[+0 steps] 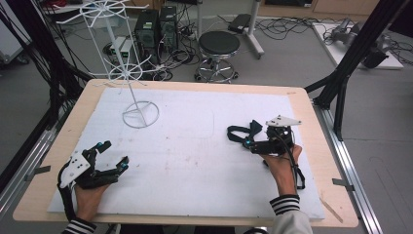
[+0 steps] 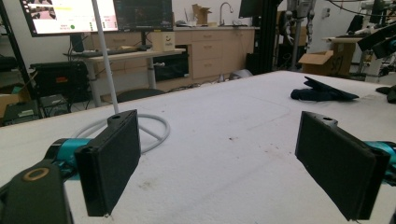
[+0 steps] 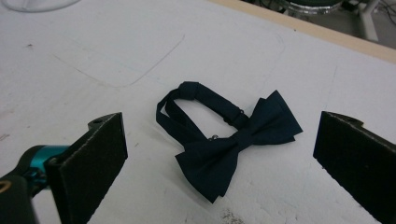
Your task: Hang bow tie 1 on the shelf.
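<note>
The step in hand looks like the approach to a pick-up: the right gripper is lined up on a bow tie, and nothing has been grasped yet.

At the near left of the worktop (image 1: 195, 90), the left gripper (image 1: 113, 156) rests low on the white mat with its jaws spread wide and nothing between them. In the left gripper view its two black pads frame bare mat, with the ring base of the white wire stand (image 1: 140, 115) just beyond the left pad. That stand rises at the far left of the worktop, its hooks bare as far as can be seen.

To the right, the dark navy bow tie (image 3: 236, 137) lies flat on the mat with its neck strap looped out on its far left side. The right gripper (image 1: 249, 141) hovers just over it, jaws fully apart, one pad on each side of the bow and touching neither it nor the strap.

The next move, as I judge it, calls for lowering the right gripper until the pads straddle the knot or one wing, then closing firmly. The fabric is thin and soft, so a shallow pinch could slip off or catch the strap alone.
</note>
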